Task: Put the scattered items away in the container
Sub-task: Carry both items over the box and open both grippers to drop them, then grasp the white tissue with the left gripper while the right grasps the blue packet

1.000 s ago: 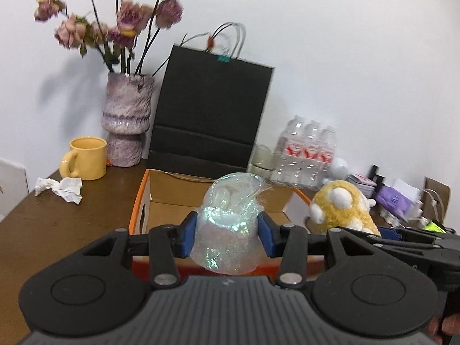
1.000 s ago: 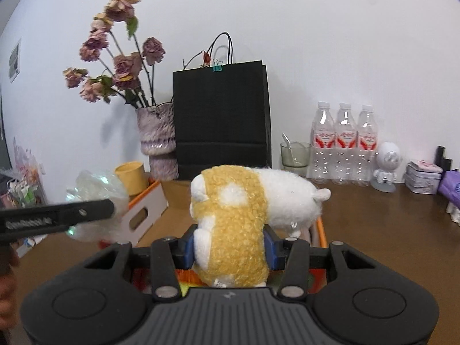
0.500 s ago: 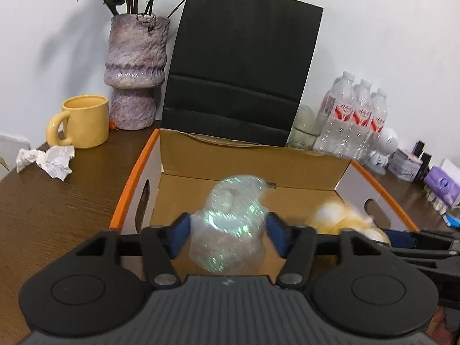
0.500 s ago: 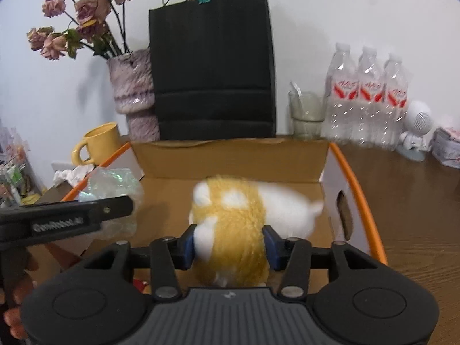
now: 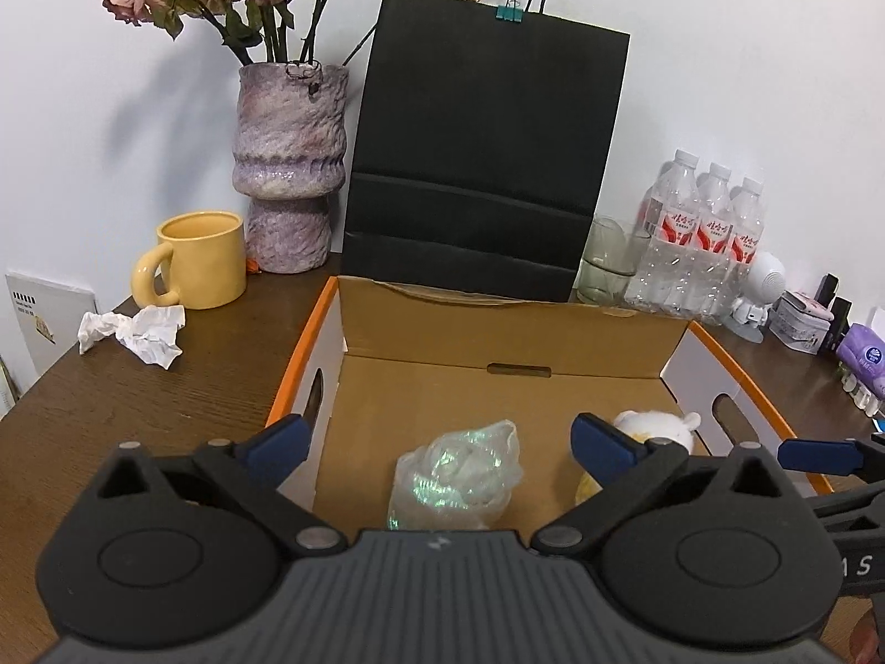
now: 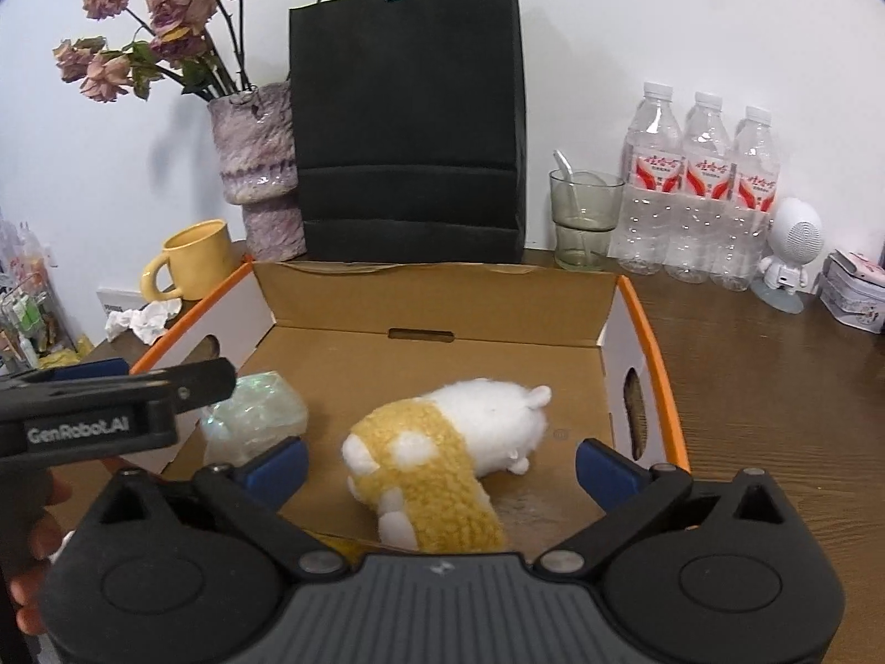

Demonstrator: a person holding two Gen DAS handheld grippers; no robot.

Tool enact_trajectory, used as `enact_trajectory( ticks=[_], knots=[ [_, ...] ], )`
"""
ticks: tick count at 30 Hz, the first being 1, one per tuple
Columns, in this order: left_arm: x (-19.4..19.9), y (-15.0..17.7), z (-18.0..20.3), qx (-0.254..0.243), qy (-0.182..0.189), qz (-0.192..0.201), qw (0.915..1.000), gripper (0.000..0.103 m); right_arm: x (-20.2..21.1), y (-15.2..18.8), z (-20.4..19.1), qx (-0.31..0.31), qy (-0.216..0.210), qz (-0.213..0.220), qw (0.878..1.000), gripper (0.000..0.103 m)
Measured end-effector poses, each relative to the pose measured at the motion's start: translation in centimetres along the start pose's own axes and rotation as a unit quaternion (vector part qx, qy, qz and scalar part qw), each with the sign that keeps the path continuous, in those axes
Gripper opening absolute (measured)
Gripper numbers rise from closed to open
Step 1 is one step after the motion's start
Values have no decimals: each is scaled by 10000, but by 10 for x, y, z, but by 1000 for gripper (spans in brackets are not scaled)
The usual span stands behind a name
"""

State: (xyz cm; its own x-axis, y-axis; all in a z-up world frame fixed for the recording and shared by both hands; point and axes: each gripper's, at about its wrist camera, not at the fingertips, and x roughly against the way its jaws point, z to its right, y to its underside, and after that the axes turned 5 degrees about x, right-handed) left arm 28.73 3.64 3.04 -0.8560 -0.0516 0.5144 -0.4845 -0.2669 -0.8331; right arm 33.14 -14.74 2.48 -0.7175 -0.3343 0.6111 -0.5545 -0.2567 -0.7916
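Plush toy [image 6: 437, 459] is lying in the cardboard box [image 6: 641, 310] between the right gripper's [image 6: 440, 456] opening, released jaws; the crinkly bag [image 5: 456, 478] is resting likewise under the left gripper [image 5: 440, 442].

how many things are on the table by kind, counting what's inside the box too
cardboard box: 1
plush toy in the box: 1
shiny plastic bag in the box: 1
water bottles: 3
yellow mug: 1
vase: 1
black paper bag: 1
glass: 1
crumpled tissue: 1
total: 11
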Motion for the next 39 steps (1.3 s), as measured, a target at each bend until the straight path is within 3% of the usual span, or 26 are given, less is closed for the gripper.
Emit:
enact_trajectory(
  ticks=[10, 21, 27, 34, 39],
  knots=[
    [8, 0, 3, -23, 105, -29, 9999, 103, 11, -2, -5, 91, 32, 78, 9999, 103],
    [68, 2, -10, 147, 532, 257, 9981, 103, 71, 10, -25, 308, 132, 492, 9982, 103],
    [98, 16, -21, 64, 417, 406, 9983, 103, 106, 34, -27, 309, 219, 621, 9974, 103],
    [121, 37, -38, -97, 346, 276, 9990, 103, 144, 75, -16, 114, 223, 1050, 9942, 103],
    [136, 48, -55, 83, 346, 139, 9993, 103, 160, 104, -5, 44, 348, 1057, 9938, 103]
  ],
)
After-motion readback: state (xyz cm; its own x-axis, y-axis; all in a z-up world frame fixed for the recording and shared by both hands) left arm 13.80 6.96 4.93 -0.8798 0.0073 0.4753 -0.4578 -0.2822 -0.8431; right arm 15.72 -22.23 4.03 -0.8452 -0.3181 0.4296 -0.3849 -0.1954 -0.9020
